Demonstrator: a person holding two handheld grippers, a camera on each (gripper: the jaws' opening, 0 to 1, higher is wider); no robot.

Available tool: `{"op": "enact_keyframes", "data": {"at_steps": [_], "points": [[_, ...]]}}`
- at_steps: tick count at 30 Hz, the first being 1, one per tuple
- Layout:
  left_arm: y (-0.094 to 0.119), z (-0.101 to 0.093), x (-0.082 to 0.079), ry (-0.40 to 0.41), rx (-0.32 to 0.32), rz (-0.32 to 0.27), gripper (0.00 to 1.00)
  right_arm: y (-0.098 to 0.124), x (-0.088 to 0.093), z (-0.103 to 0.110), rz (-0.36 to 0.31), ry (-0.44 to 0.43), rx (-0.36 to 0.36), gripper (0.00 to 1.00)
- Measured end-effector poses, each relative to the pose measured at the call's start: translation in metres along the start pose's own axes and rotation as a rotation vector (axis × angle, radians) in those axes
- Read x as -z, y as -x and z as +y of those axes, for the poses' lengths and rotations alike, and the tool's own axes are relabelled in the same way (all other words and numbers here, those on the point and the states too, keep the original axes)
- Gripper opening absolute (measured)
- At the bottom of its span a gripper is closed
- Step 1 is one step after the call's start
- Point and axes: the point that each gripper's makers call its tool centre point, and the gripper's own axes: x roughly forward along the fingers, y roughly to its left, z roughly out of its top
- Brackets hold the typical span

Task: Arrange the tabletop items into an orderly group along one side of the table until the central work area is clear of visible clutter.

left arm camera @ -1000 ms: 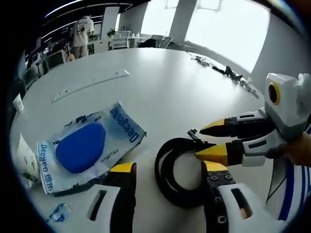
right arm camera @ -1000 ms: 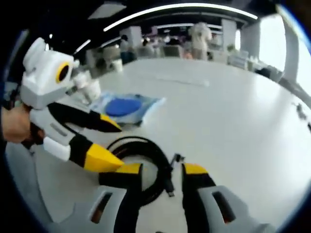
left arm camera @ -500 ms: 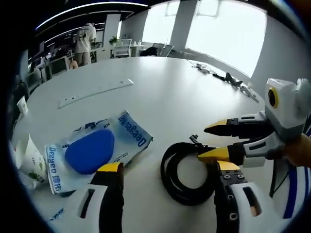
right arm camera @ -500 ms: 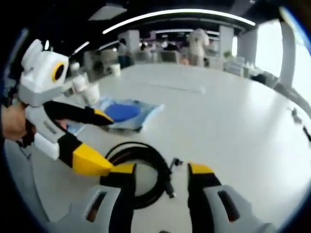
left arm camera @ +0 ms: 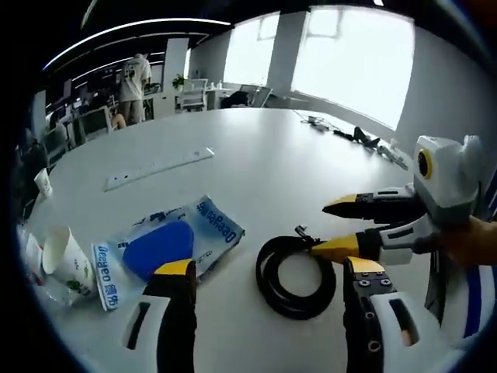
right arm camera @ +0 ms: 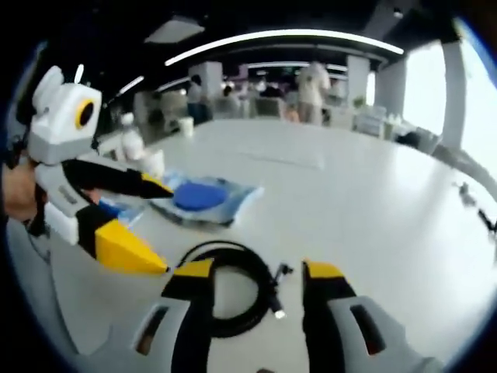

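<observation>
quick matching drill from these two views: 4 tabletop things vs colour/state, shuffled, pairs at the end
Things:
1. cable
2. wipes pack
3. paper cup
4. power strip

Colour or state:
A. white, long and flat, far side of the table
B. black, coiled in a loop
C. white with a green print, tilted
D. light blue wrapper with a dark blue lid

Pairs: 1-B, 2-D, 3-C, 4-A

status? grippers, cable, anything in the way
Left gripper and right gripper open, empty. Black coiled cable flat on the table, ungripped. Wipes pack and paper cup nearby.
</observation>
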Motion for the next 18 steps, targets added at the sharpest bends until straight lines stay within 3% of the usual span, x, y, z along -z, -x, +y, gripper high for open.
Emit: {"op": "enact_keyframes", "data": {"at_steps": [4,12,18], "points": [[0.021,0.009,-0.001,0.056,-0.020,-0.054,0.79,0.008,-0.007,0.004,-0.038,-0.002,0.011,0.41],[0.063,0.025,-0.019,0.080,-0.065,-0.167,0.84,0.016,-0.031,0.016,-0.121,-0.032,-0.009,0.43],[0.098,0.052,-0.003,0.124,-0.146,-0.197,0.87,0.016,-0.047,0.042,-0.158,-0.012,-0.061,0.43]]}}
